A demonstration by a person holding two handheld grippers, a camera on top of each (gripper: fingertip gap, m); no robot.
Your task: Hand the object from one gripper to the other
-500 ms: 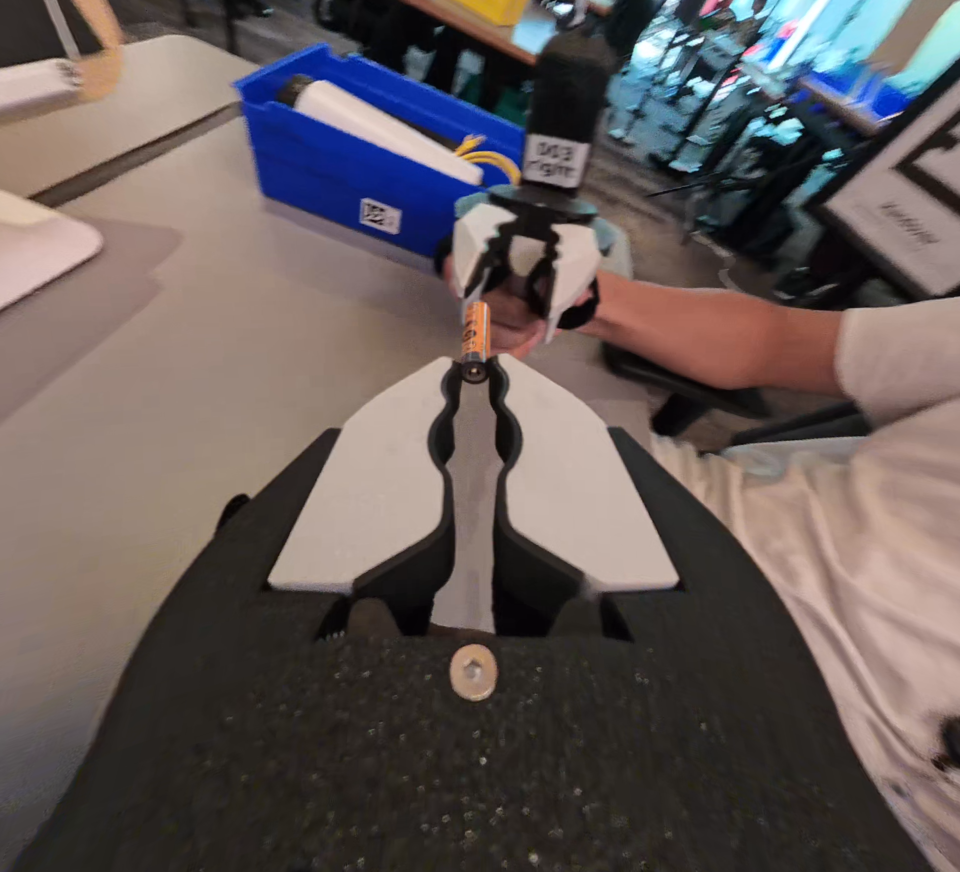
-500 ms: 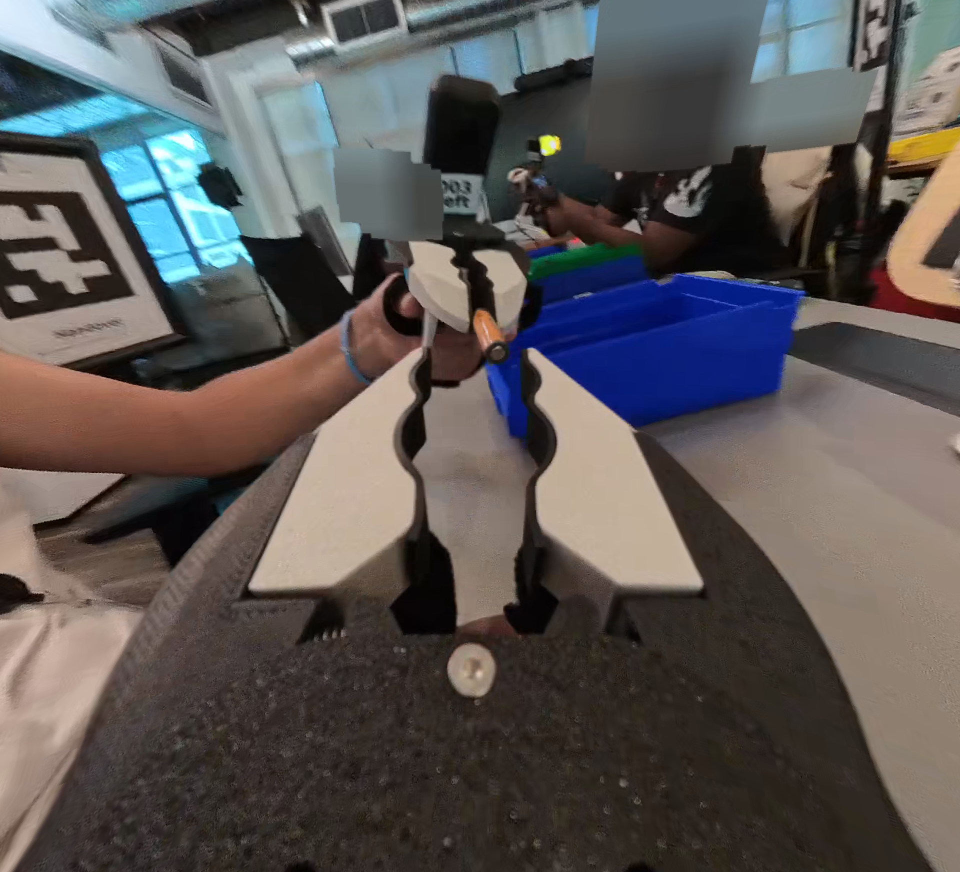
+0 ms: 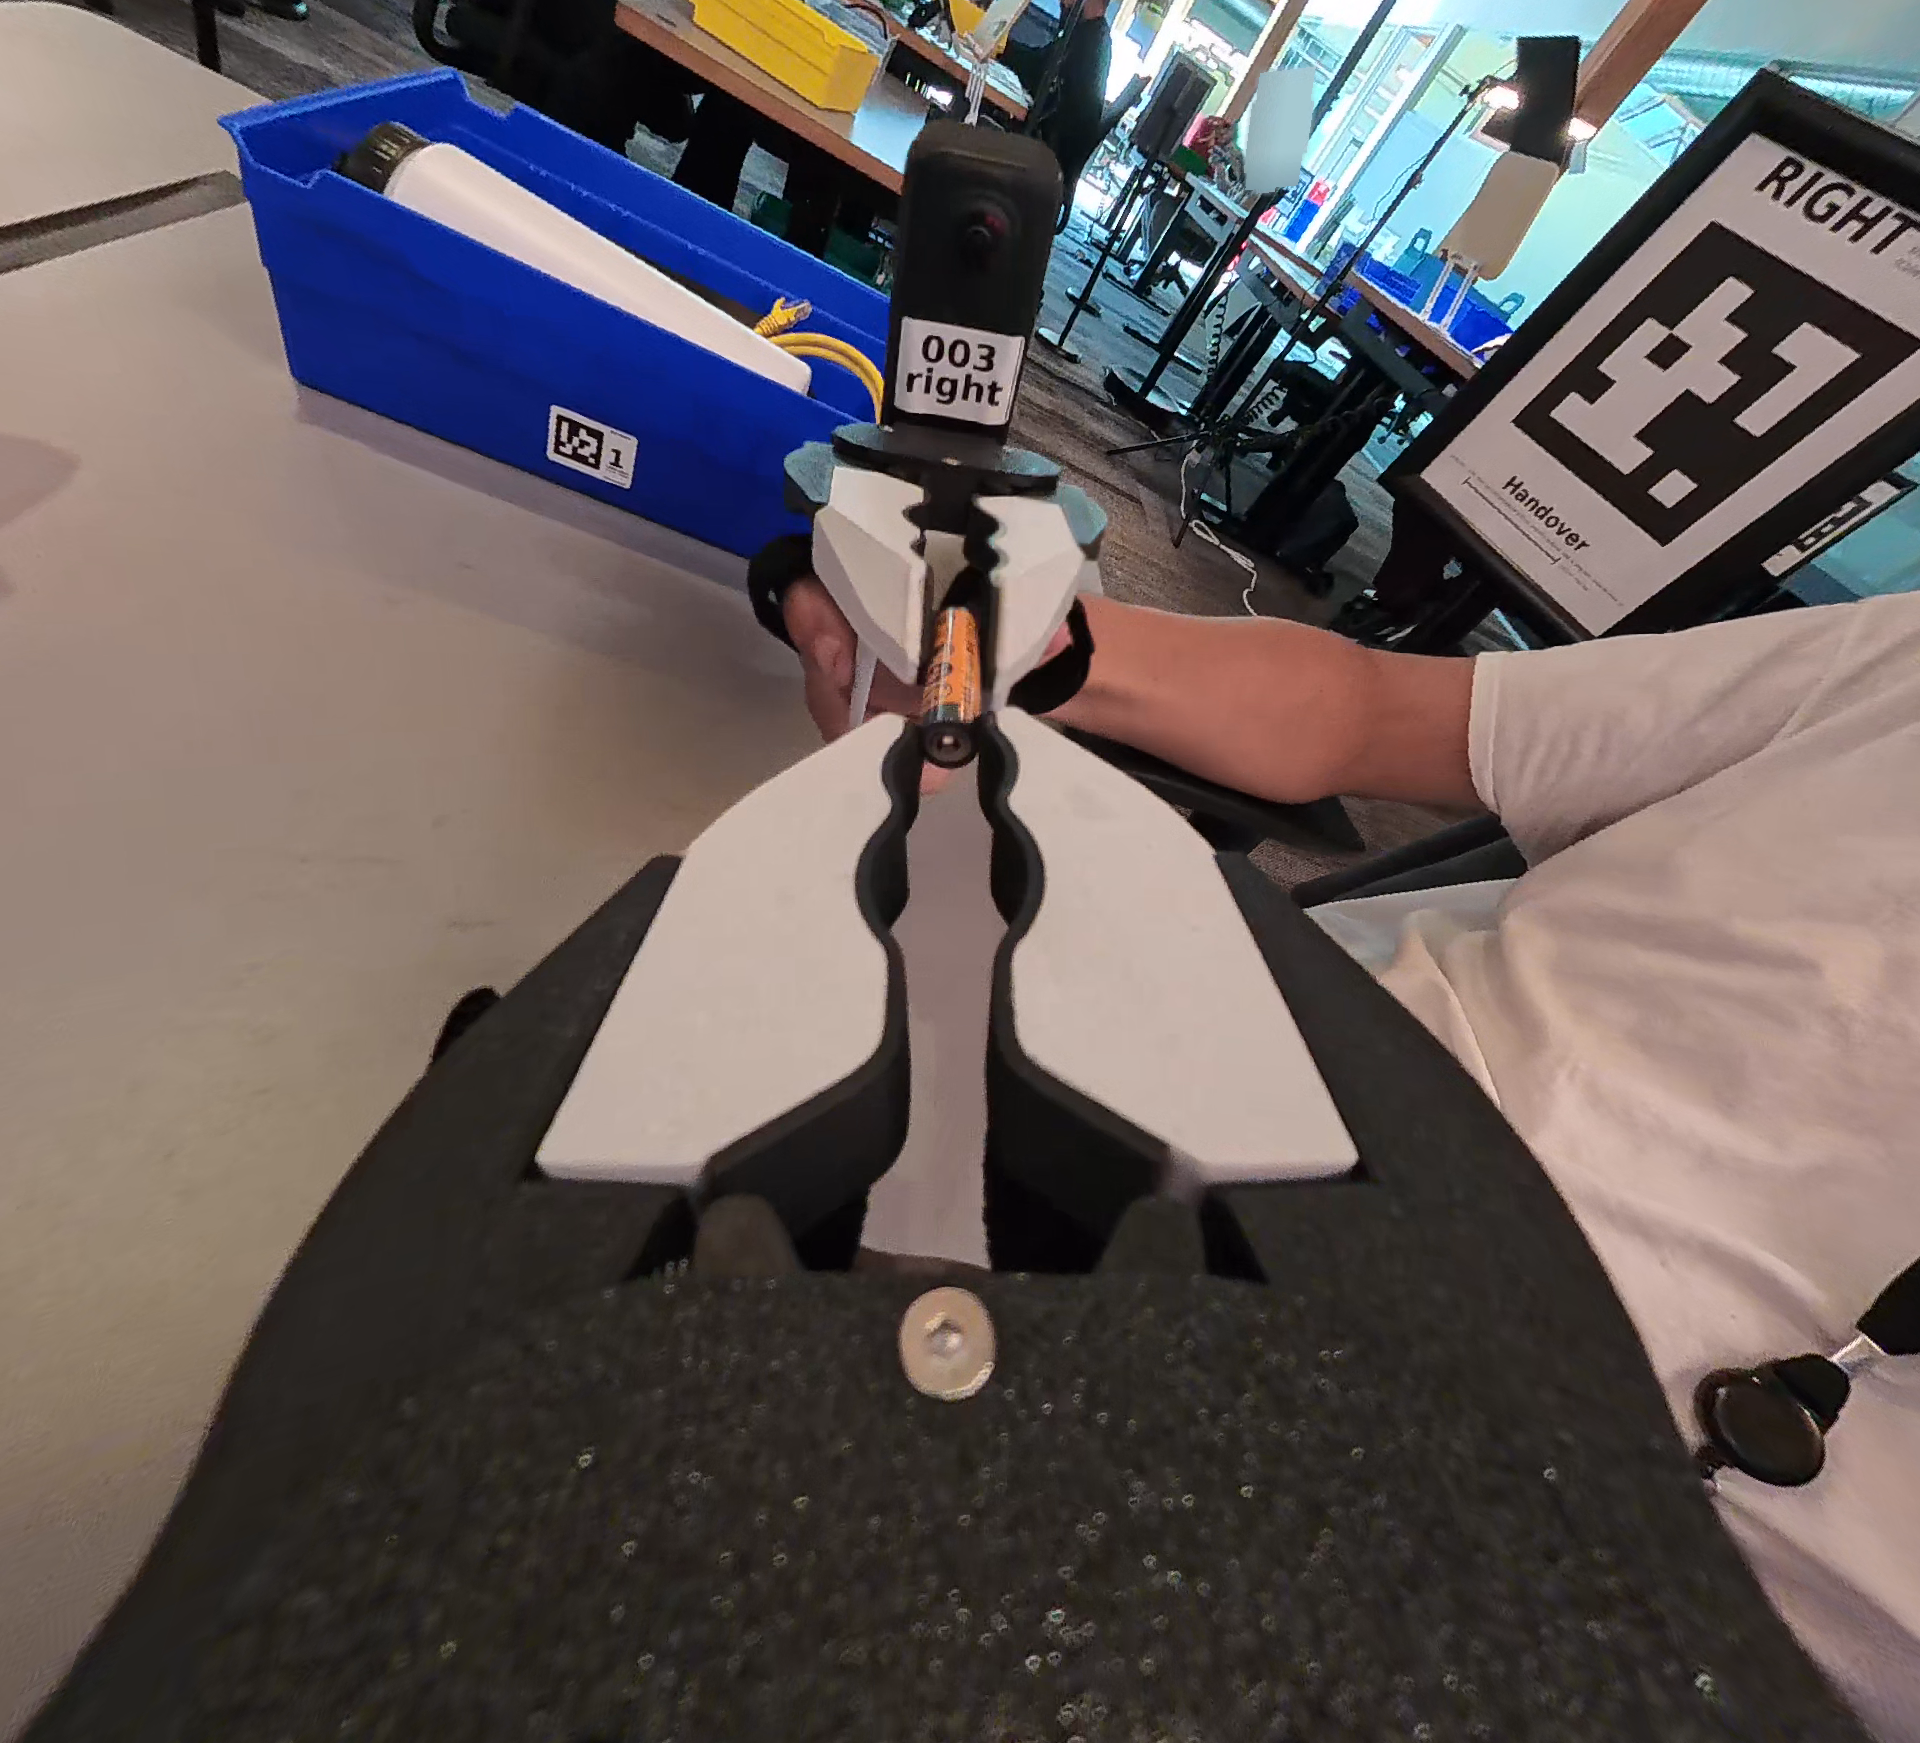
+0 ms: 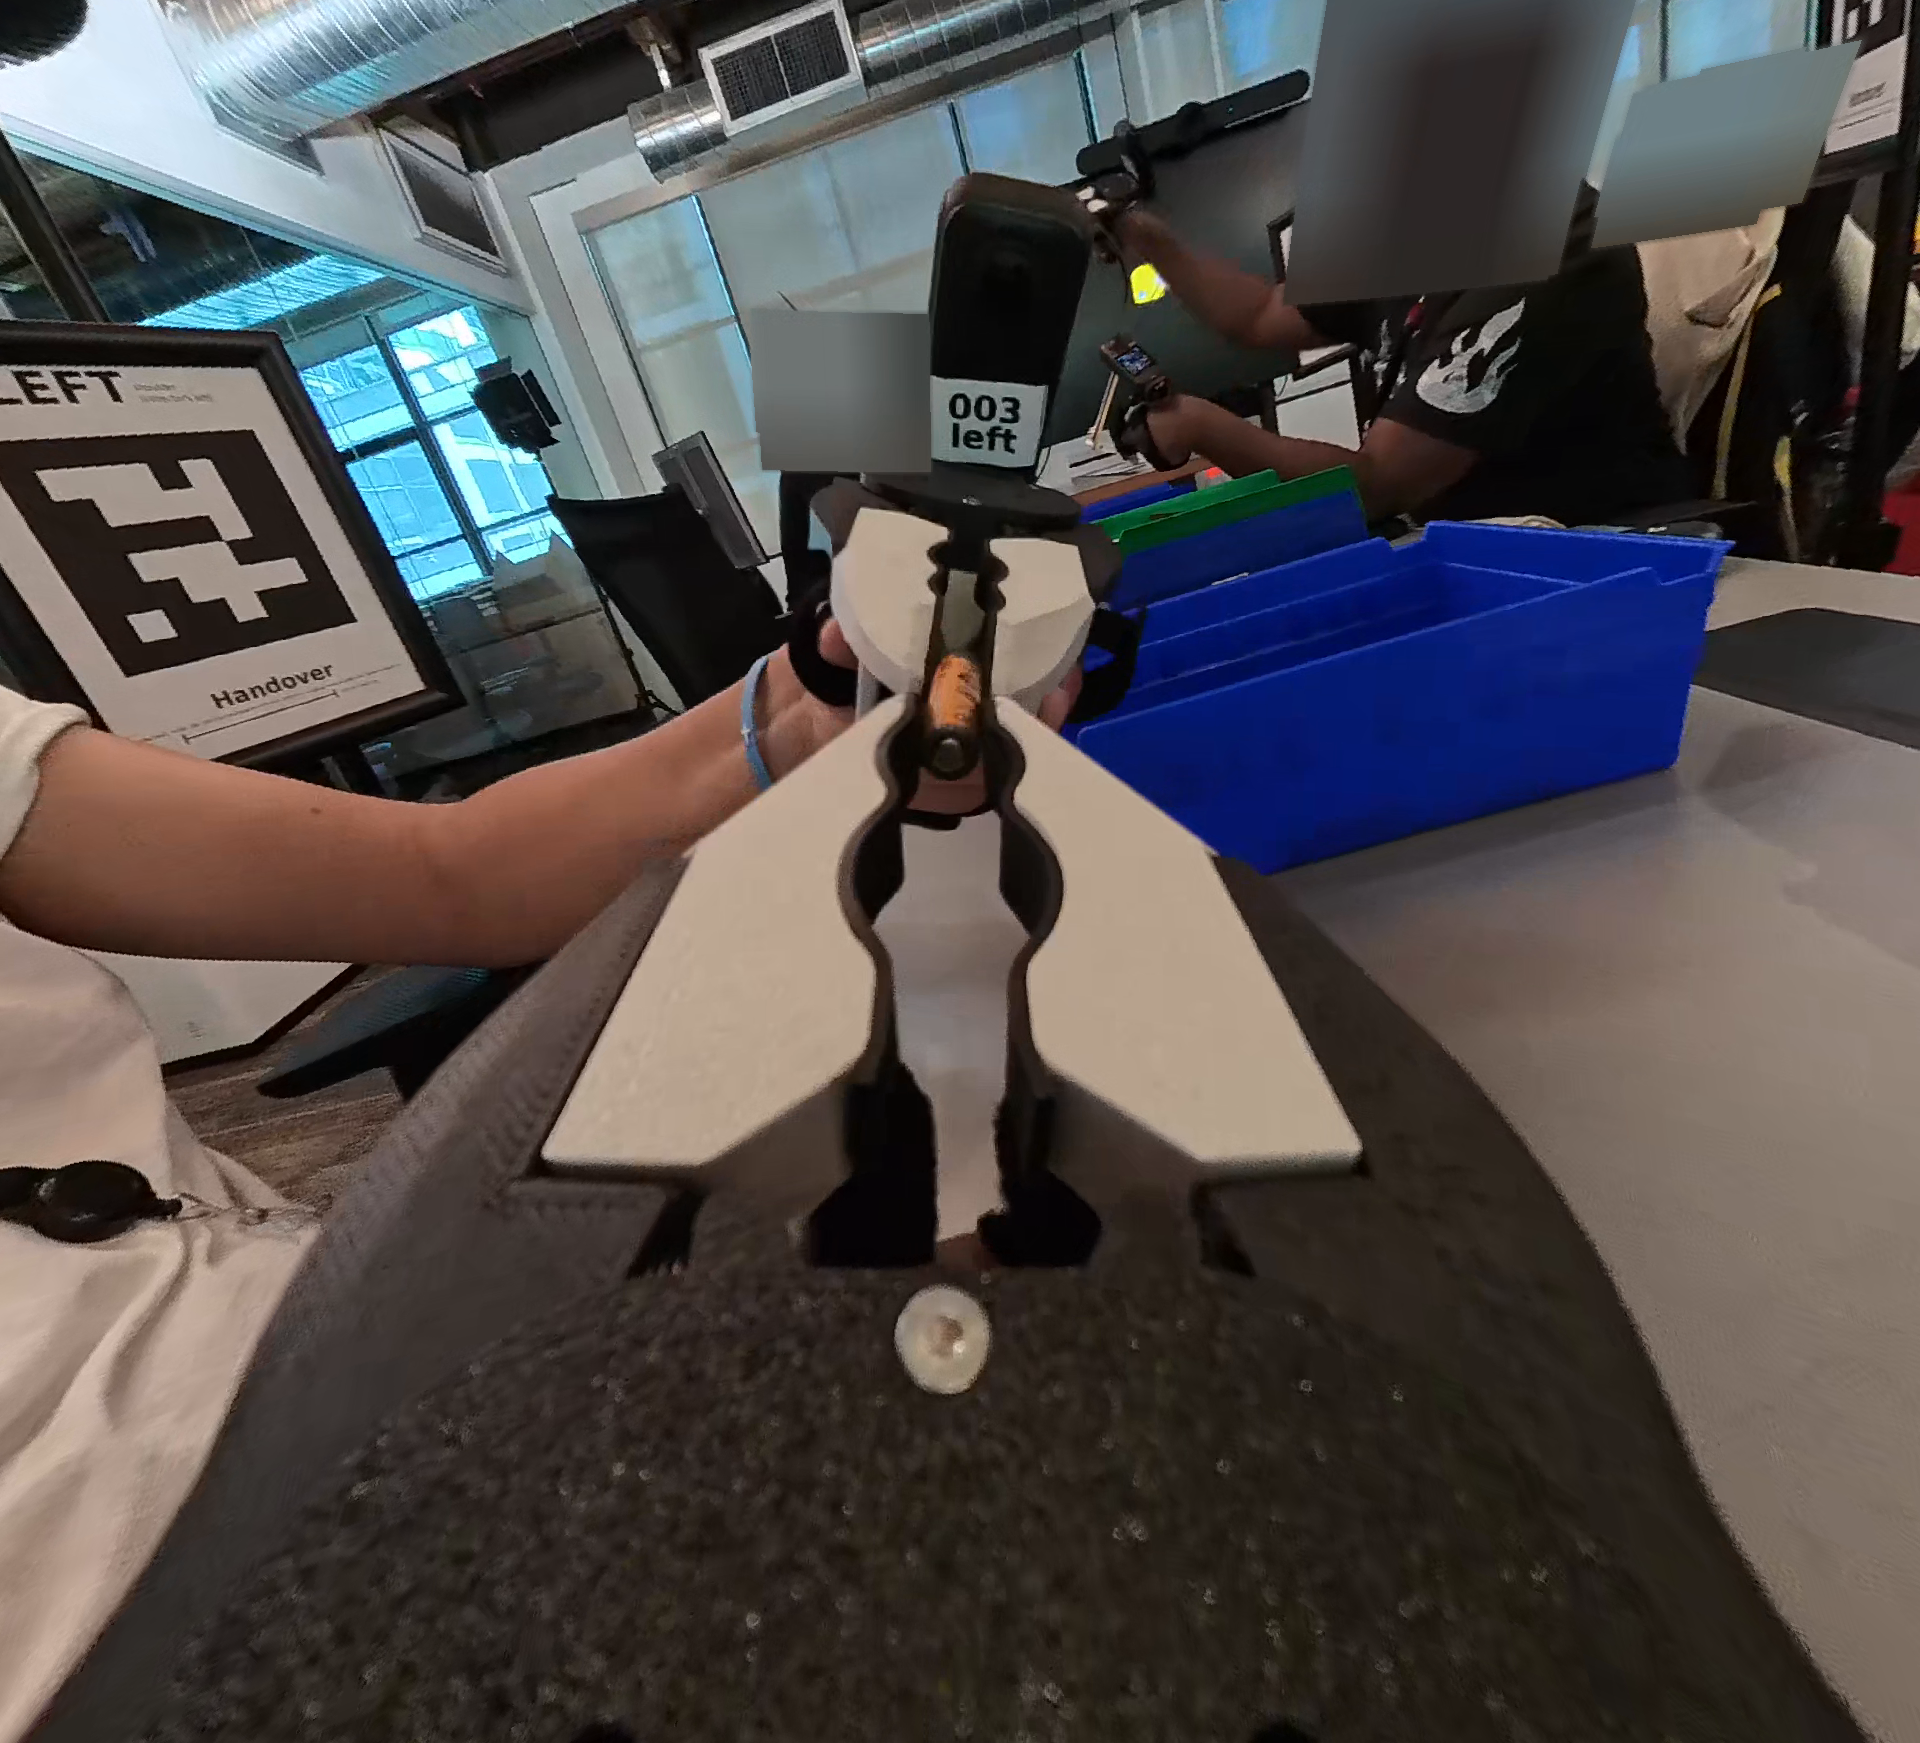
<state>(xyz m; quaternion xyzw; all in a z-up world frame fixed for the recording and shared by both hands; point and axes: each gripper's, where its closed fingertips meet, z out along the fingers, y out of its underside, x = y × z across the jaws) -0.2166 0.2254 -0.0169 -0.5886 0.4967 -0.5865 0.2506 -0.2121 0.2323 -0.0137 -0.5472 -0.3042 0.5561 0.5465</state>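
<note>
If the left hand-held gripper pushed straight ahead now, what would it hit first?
Probably the right hand-held gripper facing it tip to tip. Both are clamped on the orange battery that bridges them, and the left hand-held gripper holds its near end. Depth is unclear.

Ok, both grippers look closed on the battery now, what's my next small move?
Probably ease the left gripper open. The battery spans both sets of fingertips, and the right gripper, open half a second ago, now looks shut on its end, so it could likely hold it alone.
</note>
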